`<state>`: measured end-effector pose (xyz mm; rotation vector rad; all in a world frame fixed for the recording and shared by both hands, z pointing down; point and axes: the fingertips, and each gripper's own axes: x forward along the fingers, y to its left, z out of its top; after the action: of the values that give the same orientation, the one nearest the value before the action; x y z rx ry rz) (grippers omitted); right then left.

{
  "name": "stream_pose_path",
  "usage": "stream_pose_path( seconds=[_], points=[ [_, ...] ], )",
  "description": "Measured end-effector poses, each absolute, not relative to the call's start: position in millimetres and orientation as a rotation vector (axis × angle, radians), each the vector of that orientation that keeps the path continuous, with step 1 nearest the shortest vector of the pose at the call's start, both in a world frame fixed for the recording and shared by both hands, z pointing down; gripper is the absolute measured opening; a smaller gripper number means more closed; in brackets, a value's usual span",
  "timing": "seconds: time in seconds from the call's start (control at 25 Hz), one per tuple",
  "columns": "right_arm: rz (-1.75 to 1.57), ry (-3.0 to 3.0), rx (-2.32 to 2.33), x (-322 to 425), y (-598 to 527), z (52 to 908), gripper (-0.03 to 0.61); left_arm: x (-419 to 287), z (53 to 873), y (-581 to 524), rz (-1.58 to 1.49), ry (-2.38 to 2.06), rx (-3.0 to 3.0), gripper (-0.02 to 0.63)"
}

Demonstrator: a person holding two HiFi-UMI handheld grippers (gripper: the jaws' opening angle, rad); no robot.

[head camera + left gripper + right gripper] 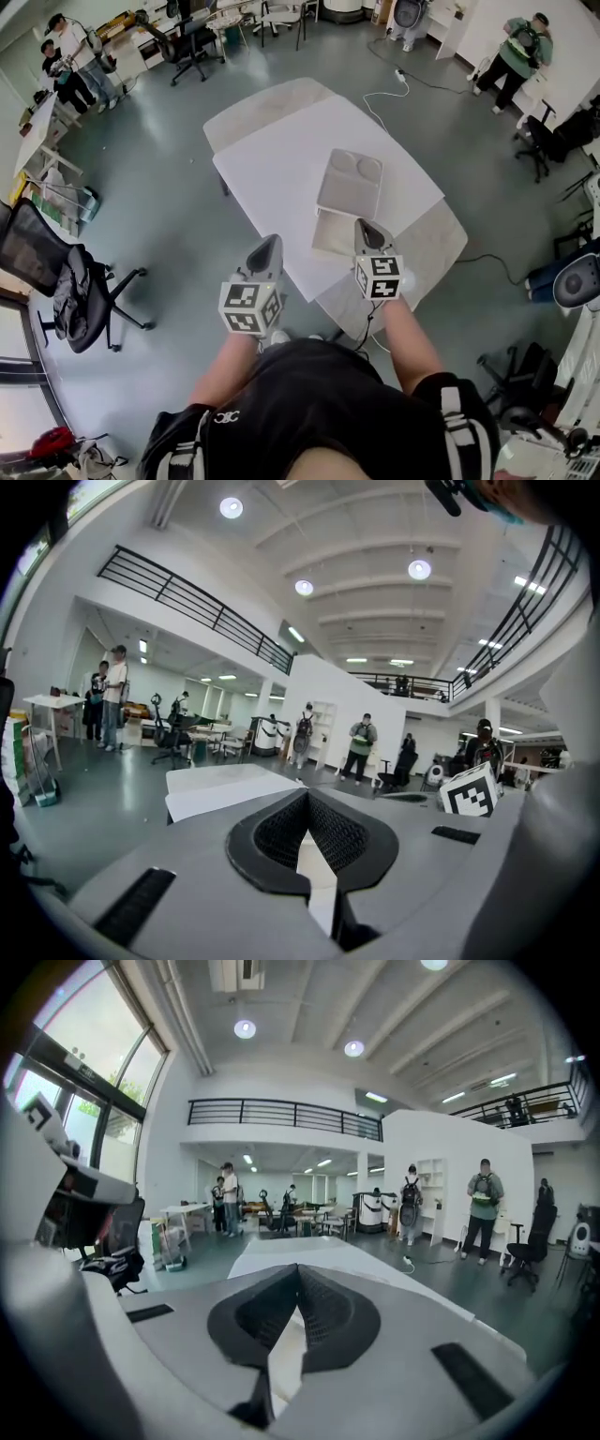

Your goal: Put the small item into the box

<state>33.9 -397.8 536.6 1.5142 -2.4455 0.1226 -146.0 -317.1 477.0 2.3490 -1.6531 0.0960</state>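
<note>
In the head view a beige open box [349, 183] lies on the white sheet of the table [281, 150], with two round hollows in its far part and a flat part [330, 236] toward me. I see no small item in any view. My left gripper [270, 242] hangs over the floor just off the table's near edge, left of the box. My right gripper [367, 226] is over the near end of the box. In the left gripper view the left gripper [306, 795] has its jaws together and empty; in the right gripper view the right gripper [298, 1267] is shut on nothing too.
A black office chair [75, 291] stands at the left on the floor. A white cable [389, 92] runs beyond the table. People [511, 56] stand at the room's far edges. More chairs [192, 42] and desks stand at the back.
</note>
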Motion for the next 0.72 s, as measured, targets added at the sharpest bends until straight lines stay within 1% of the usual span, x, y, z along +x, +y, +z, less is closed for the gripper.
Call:
stream_pose_path(
  seconds=[0.32,0.48,0.72],
  points=[
    [-0.005,-2.576,1.704,53,-358,460,0.012,-127,474,-321,0.096,-1.592,2.409,0.005],
    [-0.065,-2.589,1.772,59,-335,449,0.012,-115,474,-321,0.112,-1.561,2.44,0.006],
    [-0.058,-2.574,1.801,62,-328,448,0.012,-103,471,-321,0.117,-1.521,2.477,0.006]
  ],
)
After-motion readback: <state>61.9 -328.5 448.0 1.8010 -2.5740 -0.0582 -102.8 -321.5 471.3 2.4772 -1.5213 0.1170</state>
